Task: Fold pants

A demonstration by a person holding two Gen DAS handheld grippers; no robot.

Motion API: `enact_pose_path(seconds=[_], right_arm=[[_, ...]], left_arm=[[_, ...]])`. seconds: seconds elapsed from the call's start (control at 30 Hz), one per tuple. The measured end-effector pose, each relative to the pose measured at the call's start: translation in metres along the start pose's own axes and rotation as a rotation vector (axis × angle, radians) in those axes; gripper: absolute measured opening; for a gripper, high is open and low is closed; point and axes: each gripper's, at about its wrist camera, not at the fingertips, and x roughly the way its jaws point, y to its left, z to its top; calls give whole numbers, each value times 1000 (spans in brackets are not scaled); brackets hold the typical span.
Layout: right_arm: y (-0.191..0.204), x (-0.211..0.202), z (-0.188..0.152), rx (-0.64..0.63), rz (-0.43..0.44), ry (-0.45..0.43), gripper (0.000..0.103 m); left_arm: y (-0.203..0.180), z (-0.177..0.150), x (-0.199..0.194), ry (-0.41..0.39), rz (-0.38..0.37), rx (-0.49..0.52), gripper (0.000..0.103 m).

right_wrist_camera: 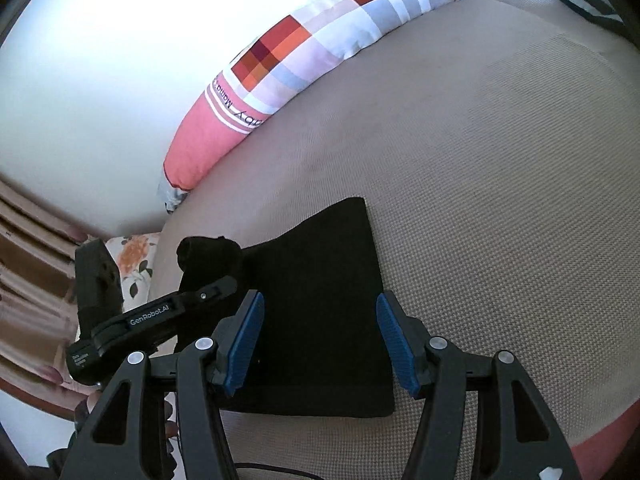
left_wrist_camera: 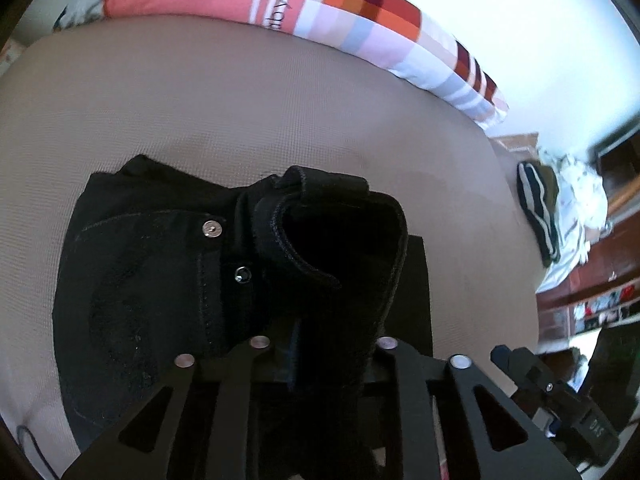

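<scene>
Starting at the left, my left hand-held gripper (right_wrist_camera: 220, 280) has a rolled end of the black pants (left_wrist_camera: 160, 260) bunched at its tips. Its own camera shows that cloth draped over and between the fingers, hiding the pads. The jaws look narrowly set, but I cannot tell whether they are pinching the fabric or it merely lies across them. To the left of that roll the pocket side of the pants rests flat on the beige bed (left_wrist_camera: 240, 100), a metal rivet (left_wrist_camera: 212, 228) showing.

Moving right, the rest of the pants lies as a flat dark panel, its long axis running from near me toward the far pillow (right_wrist_camera: 304, 52). My right hand-held gripper (right_wrist_camera: 320, 340) hovers over the near part of that panel with its jaws about half spread. The blue pads (right_wrist_camera: 244, 336) stand apart to either side and nothing is held.

As I judge it, the next fold turns on that raised end. It sits to the left of the flat panel, at the left gripper's tips, so the left hand is plainly nearer. It would have to carry the roll rightward across the panel's long axis.
</scene>
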Motion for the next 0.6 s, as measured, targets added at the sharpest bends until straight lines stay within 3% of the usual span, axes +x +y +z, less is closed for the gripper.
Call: enact_pose_path(seconds=[0.07, 0.13, 0.27, 0.43, 0.6], right_arm=[[0, 0, -1, -3, -2, 4, 57], [-1, 2, -1, -3, -8, 10, 57], [2, 11, 0, -12, -11, 43, 57], [14, 34, 3, -97, 32, 145, 57], [24, 66, 10, -158, 109, 261, 58]], left_arm=[[-4, -3, -5, 6, -41, 37, 55], [-6, -8, -16, -8, -86, 63, 65], [4, -16, -46, -67, -127, 105, 71], [48, -26, -76, -156, 20, 86, 71], [95, -37, -82, -170, 110, -14, 71]])
